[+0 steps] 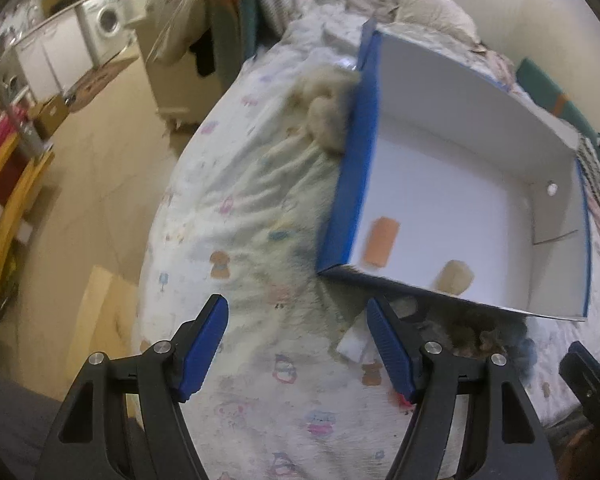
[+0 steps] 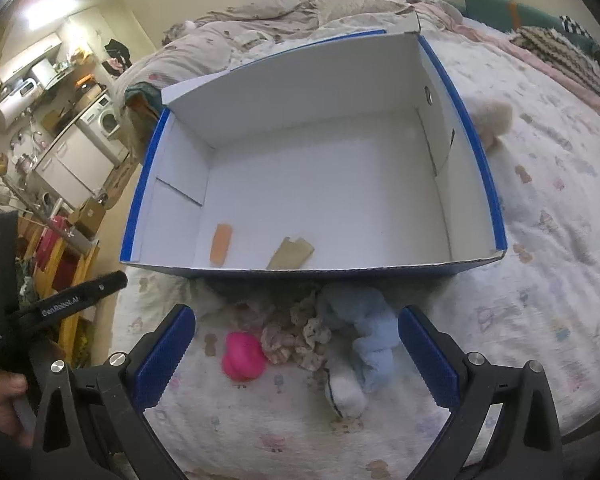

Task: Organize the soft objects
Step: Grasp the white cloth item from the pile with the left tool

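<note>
A blue box with a white inside point(image 2: 480, 160) point(image 1: 340, 200) lies open on the bed. An orange patch point(image 2: 221, 245) point(image 1: 380, 242) and a tan patch point(image 2: 290, 254) point(image 1: 454, 276) show on its floor. In front of it lie a pink soft ball point(image 2: 242, 356), a brown crocheted piece point(image 2: 300, 334) point(image 1: 480, 334), a light blue plush point(image 2: 366, 332) and a white soft piece point(image 2: 346, 394). A cream plush point(image 2: 494, 122) point(image 1: 326, 112) lies against the box's outer wall. My right gripper point(image 2: 296, 354) is open just before the pile. My left gripper point(image 1: 296, 344) is open over the sheet.
The bed has a white patterned sheet point(image 2: 540, 260), with rumpled bedding point(image 2: 260, 20) and a striped blanket point(image 2: 560, 52) behind the box. The bed's left edge drops to the floor point(image 1: 80, 160), with wooden chairs point(image 1: 4, 208) and a washing machine point(image 1: 104, 20) beyond.
</note>
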`<state>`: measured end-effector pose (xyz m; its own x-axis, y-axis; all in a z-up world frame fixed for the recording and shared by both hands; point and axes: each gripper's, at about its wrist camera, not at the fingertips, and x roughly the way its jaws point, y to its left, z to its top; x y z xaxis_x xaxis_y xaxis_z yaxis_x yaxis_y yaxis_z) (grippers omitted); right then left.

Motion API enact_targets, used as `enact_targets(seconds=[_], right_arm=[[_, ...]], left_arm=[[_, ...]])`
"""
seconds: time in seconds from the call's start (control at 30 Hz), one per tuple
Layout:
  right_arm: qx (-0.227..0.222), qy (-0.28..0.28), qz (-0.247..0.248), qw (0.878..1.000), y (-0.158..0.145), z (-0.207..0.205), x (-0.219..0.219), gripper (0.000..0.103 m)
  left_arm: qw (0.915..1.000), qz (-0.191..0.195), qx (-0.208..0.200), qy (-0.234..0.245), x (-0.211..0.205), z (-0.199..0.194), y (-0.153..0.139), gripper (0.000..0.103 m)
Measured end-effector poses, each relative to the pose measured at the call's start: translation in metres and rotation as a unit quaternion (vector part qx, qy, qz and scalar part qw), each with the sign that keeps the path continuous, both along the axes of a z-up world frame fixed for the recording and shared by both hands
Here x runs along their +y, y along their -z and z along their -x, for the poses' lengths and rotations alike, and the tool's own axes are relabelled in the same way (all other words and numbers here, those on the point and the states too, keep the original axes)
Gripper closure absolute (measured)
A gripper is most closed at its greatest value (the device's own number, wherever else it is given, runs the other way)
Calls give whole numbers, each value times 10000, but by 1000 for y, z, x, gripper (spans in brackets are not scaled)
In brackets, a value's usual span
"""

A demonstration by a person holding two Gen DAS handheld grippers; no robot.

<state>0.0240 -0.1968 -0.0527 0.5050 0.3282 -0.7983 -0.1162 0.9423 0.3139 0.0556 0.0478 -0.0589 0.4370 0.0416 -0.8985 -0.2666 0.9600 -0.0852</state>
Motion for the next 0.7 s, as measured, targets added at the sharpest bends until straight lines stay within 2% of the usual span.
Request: enact_targets(seconds=[0.1,0.3,0.47,0.7], right_arm=[[123,110,-2,9999,6,-4,-3,0],[331,248,-32,9991,15,-9,-9,0],[417,421,-31,9982,21,-12,-18,0],[451,496,48,9977,22,-15,-23,0]], left_arm=[[9997,67,236,58,-2,-5,13,34],[9967,137,610,509,-29,-19,40,34],[9935,-206,687,886,-57,-33,52,34],[9871,-505,955,1183,-72,-50,89,34]])
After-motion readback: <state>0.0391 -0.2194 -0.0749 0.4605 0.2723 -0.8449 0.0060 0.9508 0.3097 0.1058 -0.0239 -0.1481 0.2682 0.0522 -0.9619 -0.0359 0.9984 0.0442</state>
